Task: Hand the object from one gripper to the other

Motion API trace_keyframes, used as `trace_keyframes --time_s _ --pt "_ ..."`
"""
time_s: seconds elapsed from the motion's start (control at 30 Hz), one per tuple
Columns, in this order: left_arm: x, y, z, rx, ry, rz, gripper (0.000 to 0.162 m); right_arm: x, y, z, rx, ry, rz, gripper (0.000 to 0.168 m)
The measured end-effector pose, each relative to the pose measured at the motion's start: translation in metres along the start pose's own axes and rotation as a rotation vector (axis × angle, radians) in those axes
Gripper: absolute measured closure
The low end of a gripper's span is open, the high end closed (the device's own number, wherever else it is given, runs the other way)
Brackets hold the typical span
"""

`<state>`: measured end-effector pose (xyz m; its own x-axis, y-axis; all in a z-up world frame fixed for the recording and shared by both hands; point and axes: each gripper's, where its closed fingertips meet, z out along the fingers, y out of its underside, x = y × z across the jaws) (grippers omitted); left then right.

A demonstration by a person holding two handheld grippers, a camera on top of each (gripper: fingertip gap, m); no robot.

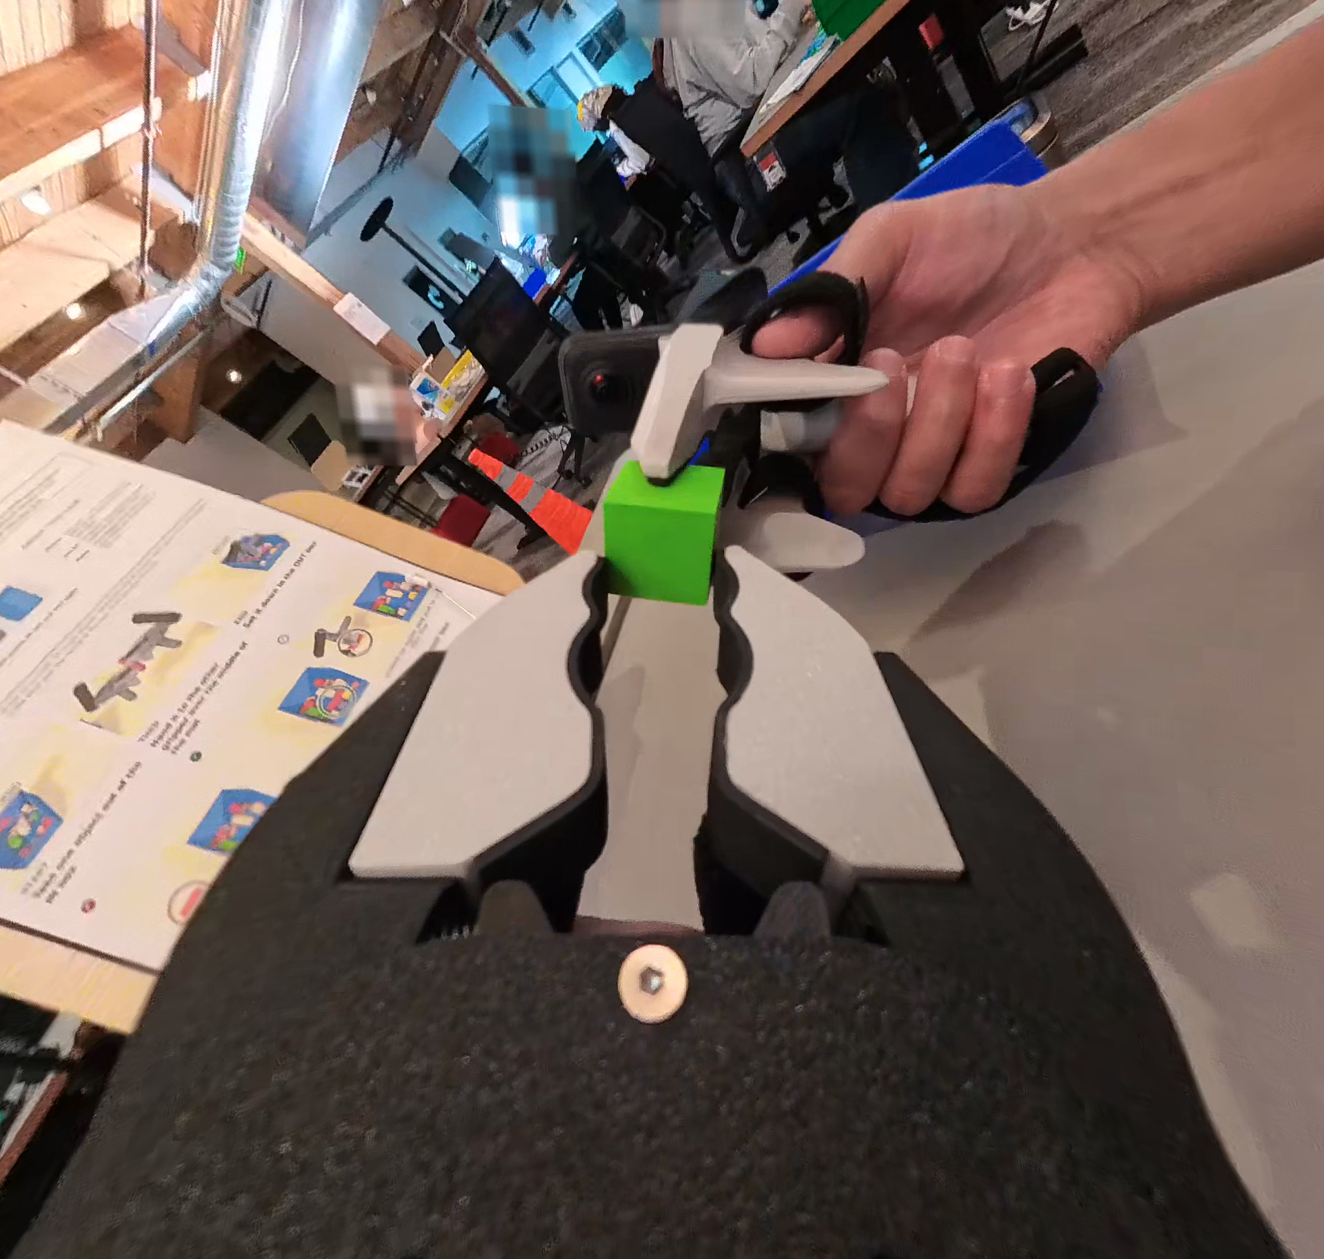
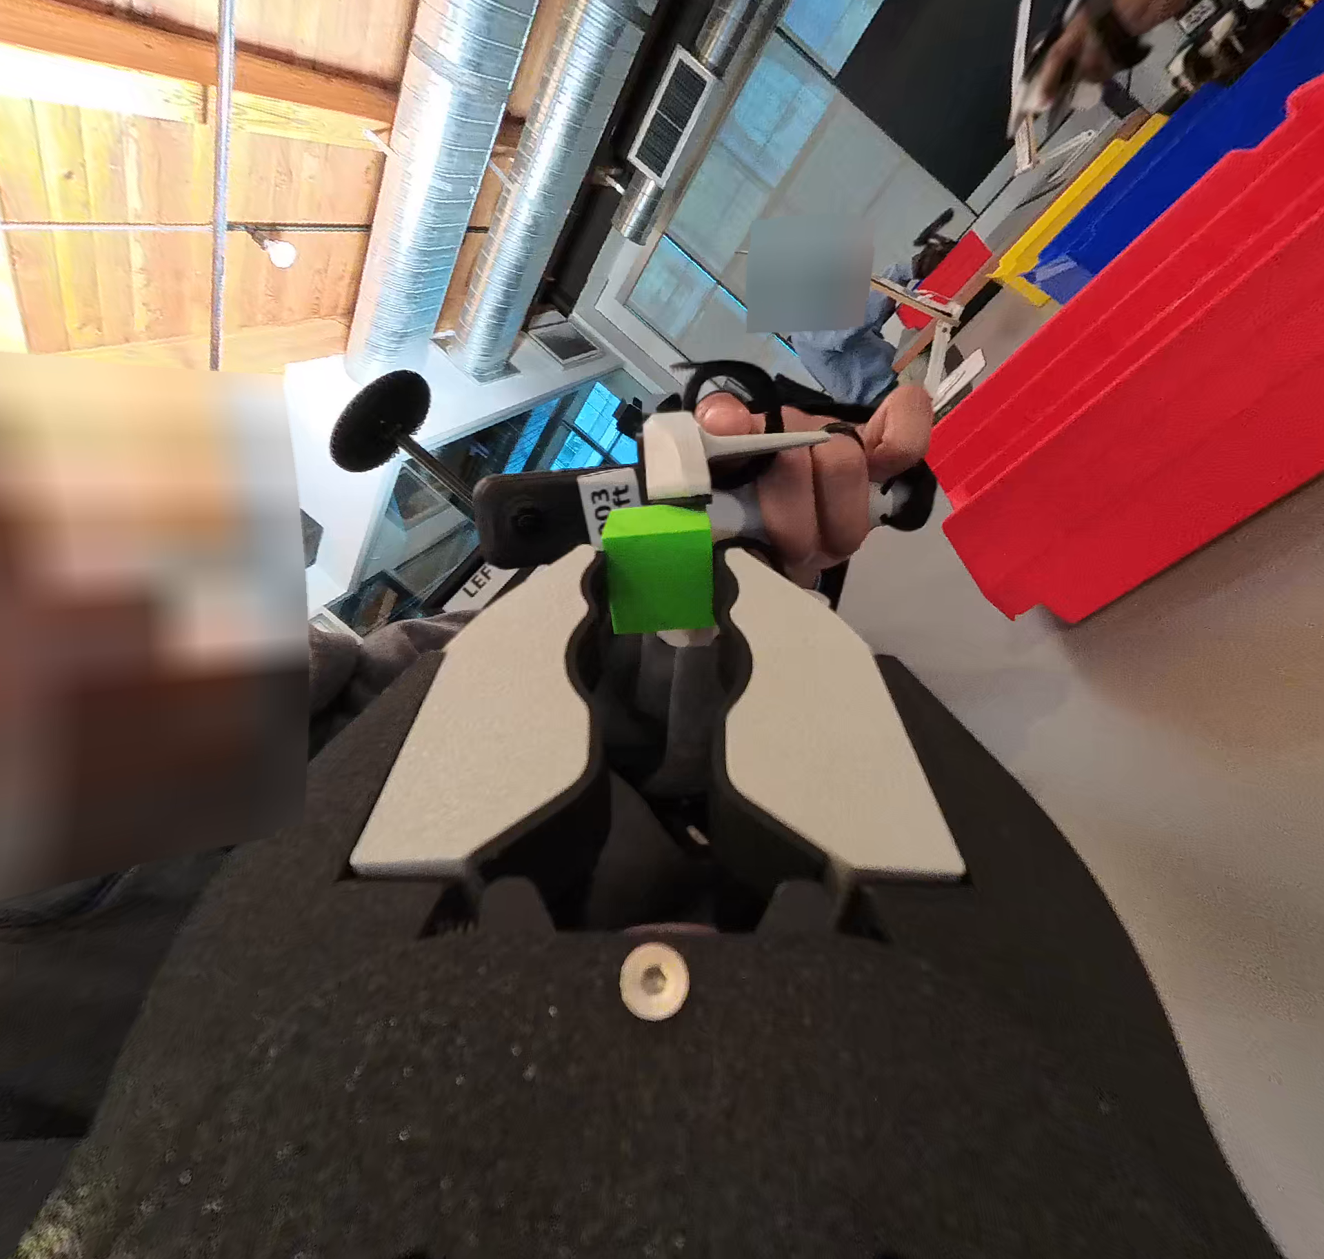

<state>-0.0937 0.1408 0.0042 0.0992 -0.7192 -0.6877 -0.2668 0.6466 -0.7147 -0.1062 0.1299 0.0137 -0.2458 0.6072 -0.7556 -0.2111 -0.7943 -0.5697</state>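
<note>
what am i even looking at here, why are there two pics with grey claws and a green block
These are two hand-held grippers, each squeezed by a person, with no robot arm. Each picture comes from a camera mounted on one gripper, looking along its own two grey fingers. In the left wrist view, the left gripper sits at the bottom and the right gripper, in a person's hand, is opposite. The right wrist view mirrors this. Both grippers pinch one green cube in mid-air: a handover. Below is a grey table with a printed instruction sheet; red bins stand nearby.

A printed instruction sheet lies on the grey table, red bins stacked nearby
</note>
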Motion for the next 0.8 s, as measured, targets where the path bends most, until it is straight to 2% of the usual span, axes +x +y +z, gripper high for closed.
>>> trace_keyframes --time_s 0.1,0.2,0.3,0.33,0.43,0.5,0.57,0.63,0.7,0.8 --pt "0.007 0.004 -0.009 -0.046 -0.048 -0.124 0.135 0.004 0.004 -0.001 -0.031 0.067 -0.011 0.141" --pt "0.032 0.011 -0.036 -0.072 -0.051 -0.441 0.134 -0.013 -0.007 -0.008 -0.050 0.135 -0.035 0.141" --pt "0.074 0.033 -0.073 -0.172 -0.028 -0.815 0.108 -0.060 -0.038 -0.032 -0.034 0.255 -0.203 0.141" --pt "0.090 0.040 -0.086 -0.199 -0.014 -0.943 0.106 -0.074 -0.045 -0.046 -0.042 0.341 -0.263 0.141" --pt "0.133 0.060 -0.122 -0.303 -0.030 -1.171 0.102 -0.082 -0.052 -0.120 -0.071 0.842 -0.424 0.141" --pt "0.148 0.072 -0.143 -0.342 -0.098 -1.180 0.102 -0.077 -0.039 -0.184 -0.095 1.189 -0.396 0.141" --pt "0.152 0.079 -0.158 -0.390 -0.138 -1.108 0.102 -0.062 -0.007 -0.237 -0.210 1.428 -0.308 0.141" --pt "0.139 0.078 -0.166 -0.416 -0.200 -0.996 0.102 -0.038 0.033 -0.272 -0.404 1.535 -0.208 0.141" --pt "0.129 0.071 -0.168 -0.366 -0.235 -0.948 0.108 -0.014 0.069 -0.296 -0.608 1.562 -0.086 0.141" --pt "0.132 0.069 -0.167 -0.359 -0.218 -0.988 0.108 0.014 0.085 -0.313 -0.728 1.596 -0.011 0.141"
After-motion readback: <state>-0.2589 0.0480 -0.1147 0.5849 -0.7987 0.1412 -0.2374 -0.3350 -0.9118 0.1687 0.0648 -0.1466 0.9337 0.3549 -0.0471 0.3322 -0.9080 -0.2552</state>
